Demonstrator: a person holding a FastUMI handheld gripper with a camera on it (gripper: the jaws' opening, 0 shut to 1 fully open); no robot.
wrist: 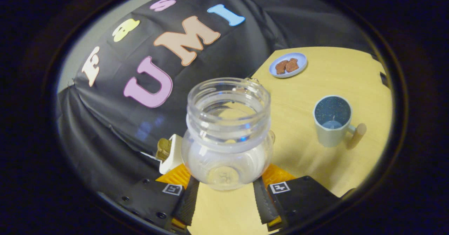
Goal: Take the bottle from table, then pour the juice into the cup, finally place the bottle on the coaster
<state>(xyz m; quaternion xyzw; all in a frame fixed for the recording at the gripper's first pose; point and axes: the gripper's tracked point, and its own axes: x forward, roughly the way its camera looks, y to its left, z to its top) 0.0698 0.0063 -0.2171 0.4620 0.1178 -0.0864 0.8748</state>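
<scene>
Between my gripper's (226,189) two fingers sits the clear, round-bodied plastic bottle (228,133), clamped from both sides near its base, its wide uncapped mouth facing my camera and the whole view tilted. Beyond it on the pale wooden table (315,158) I see the light blue cup with a wooden handle (333,121), upright and well apart from the bottle. Farther back lies a small blue plate (288,65) carrying brown pieces of food (286,66). I cannot pick out the coaster.
</scene>
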